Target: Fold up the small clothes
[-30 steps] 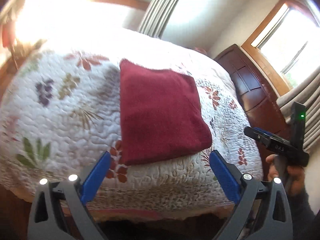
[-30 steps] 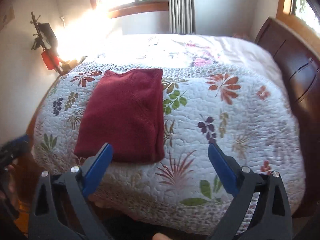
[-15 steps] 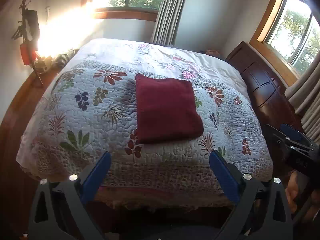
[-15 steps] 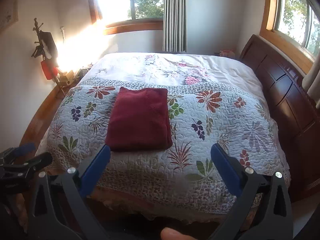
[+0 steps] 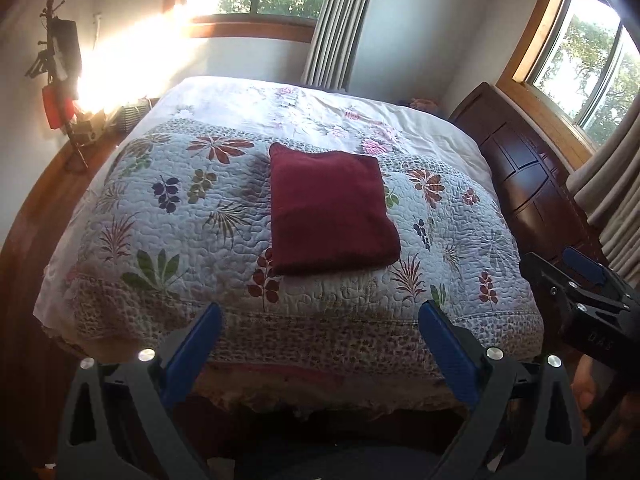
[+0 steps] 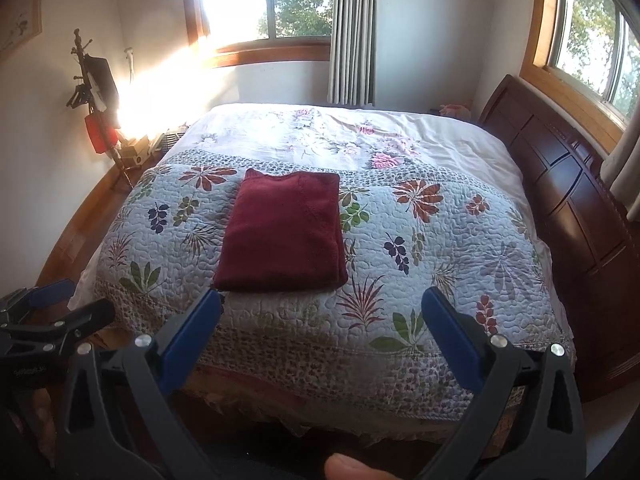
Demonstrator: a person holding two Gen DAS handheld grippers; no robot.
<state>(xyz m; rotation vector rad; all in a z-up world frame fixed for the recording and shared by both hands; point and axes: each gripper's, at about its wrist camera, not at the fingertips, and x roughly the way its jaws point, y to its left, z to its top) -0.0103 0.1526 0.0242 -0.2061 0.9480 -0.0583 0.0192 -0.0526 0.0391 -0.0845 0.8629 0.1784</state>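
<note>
folded red garment (image 5: pixel 332 212) flat on quilt (image 5: pixel 180 240) | both tongs (image 5: pixel 318 322) (image 6: pixel 320 308) spread wide, seemingly empty

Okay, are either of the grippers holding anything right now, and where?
Nothing. Left gripper and right gripper are both open, short of the folded dark red garment on the floral quilt.

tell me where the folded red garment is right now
The folded red garment lies flat on the floral quilt, left of centre in the right wrist view, near the bed's foot edge, beyond both open grippers.

A floral quilt (image 6: pixel 420 240) covers the bed beside a dark wooden headboard (image 6: pixel 568 184) and grey curtains (image 6: pixel 352 32).
</note>
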